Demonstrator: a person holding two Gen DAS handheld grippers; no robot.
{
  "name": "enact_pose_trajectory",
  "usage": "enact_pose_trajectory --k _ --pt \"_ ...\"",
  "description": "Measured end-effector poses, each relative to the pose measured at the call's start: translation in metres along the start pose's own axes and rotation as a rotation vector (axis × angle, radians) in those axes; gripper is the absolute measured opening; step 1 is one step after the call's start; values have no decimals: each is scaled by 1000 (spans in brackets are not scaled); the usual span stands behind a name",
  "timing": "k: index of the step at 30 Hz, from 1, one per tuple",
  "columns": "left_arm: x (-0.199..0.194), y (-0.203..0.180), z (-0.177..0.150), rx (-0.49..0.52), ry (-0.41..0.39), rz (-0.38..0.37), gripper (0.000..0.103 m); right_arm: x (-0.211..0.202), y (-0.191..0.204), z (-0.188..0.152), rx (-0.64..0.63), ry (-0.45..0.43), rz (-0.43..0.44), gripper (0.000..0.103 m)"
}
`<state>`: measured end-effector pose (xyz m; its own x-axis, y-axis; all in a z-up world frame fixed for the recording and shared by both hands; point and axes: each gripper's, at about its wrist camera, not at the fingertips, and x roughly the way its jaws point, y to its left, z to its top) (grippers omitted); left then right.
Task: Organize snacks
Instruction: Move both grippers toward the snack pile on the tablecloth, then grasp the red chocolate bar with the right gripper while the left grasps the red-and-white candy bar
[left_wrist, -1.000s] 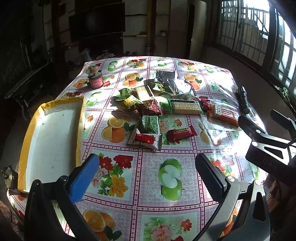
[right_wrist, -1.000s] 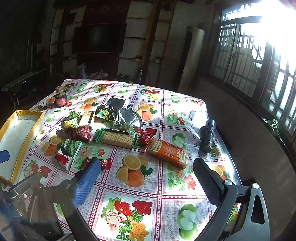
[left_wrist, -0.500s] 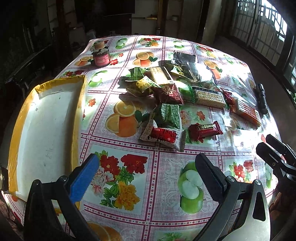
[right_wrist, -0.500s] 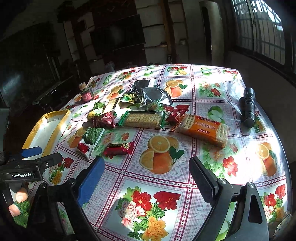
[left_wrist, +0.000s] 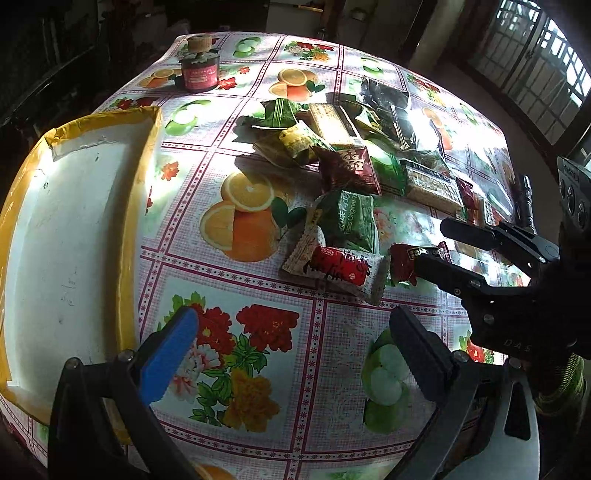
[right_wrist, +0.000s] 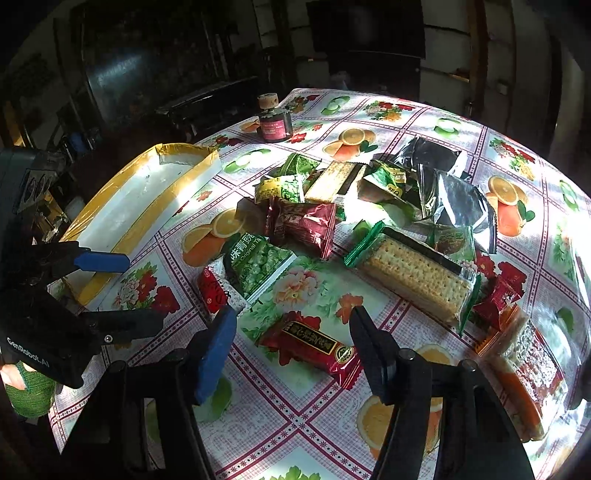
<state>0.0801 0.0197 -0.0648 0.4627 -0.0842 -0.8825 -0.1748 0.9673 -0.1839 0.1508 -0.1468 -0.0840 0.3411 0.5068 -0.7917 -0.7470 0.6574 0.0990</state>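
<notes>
A heap of snack packets lies mid-table on a fruit-print cloth. My right gripper (right_wrist: 291, 328) is open, its fingers on either side of a dark red bar packet (right_wrist: 314, 345), low over the cloth; it also shows in the left wrist view (left_wrist: 436, 240). Nearby lie a green peas bag (right_wrist: 258, 269), a red-and-white packet (left_wrist: 340, 267), a maroon bag (right_wrist: 306, 223) and a cracker pack (right_wrist: 413, 275). My left gripper (left_wrist: 291, 343) is open and empty over the cloth, between the white tray with yellow rim (left_wrist: 66, 229) and the packets.
A small dark red jar (left_wrist: 199, 72) with a cork top stands at the far left. A black flashlight (left_wrist: 526, 203) lies at the right. An orange cracker pack (right_wrist: 524, 373) lies near the right edge. Silver and black foil bags (right_wrist: 450, 192) sit behind the heap.
Both grippers have moved forward and down toward the packets. The right gripper has swung left and now straddles the dark red bar packet.
</notes>
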Motion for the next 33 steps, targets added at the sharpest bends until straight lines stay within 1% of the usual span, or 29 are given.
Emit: enact_pose_trajectory --k 1,3,5,7,9,11,12,13,14,15,16,17,18,19,20,21,22,23,24,25,27,29,31,33 --pt "2 0 1 -8 10 -9 103 4 -2 -1 -6 20 3 59" --pt "7 0 6 -33 31 -28 103 11 -4 -4 -17 55 1 52" --pt "12 -2 12 -61 43 -33 103 12 -2 -9 -37 77 -10 49" --pt "20 -6 19 -97 64 -51 103 10 0 -14 -44 74 -8 48" --pt "28 -11 25 -130 88 -74 103 6 1 -19 -37 71 -5 45" --pt "37 -19 29 -141 104 -57 101 3 2 -22 -16 68 -1 43" --pt "43 -23 30 -141 115 -41 91 2 1 -24 -3 65 5 42" --pt "46 -27 30 -128 113 -14 89 1 2 -24 12 62 8 41" --pt "44 -32 30 -102 97 19 71 0 1 -26 25 62 10 38" --pt "44 -37 29 -73 92 43 66 -2 1 -27 39 62 14 36" --pt "43 -37 28 -59 90 42 64 -3 1 -29 51 63 21 36" --pt "41 -35 26 -48 79 49 52 -5 2 -31 60 63 28 34" --pt "38 -32 25 -41 72 35 49 -6 2 -32 67 61 30 34" --pt "36 -27 24 -31 77 11 48 -7 3 -33 71 58 29 34" --pt "36 -22 23 -23 90 -14 48 -8 4 -33 68 54 30 34" --pt "36 -16 23 -18 92 -30 51 -9 5 -33 66 47 28 34" --pt "35 -12 24 -19 90 -28 51 -9 5 -32 73 39 22 34" --pt "36 -9 26 -29 98 -21 55 -8 4 -31 83 35 20 34" --pt "36 -6 28 -43 102 -25 62 -7 3 -29 93 33 23 34" --pt "37 -4 30 -63 109 -30 66 -5 4 -27 103 34 19 35" --pt "39 -3 34 -107 124 -49 82 -2 5 -24 118 32 7 36" --pt "42 -6 37 -138 132 -56 87 2 7 -21 133 35 3 39" --pt "45 -13 39 -143 131 -24 89 5 9 -22 132 34 -21 39" --pt "49 -23 40 -105 122 40 87 5 8 -22 139 31 -41 39"
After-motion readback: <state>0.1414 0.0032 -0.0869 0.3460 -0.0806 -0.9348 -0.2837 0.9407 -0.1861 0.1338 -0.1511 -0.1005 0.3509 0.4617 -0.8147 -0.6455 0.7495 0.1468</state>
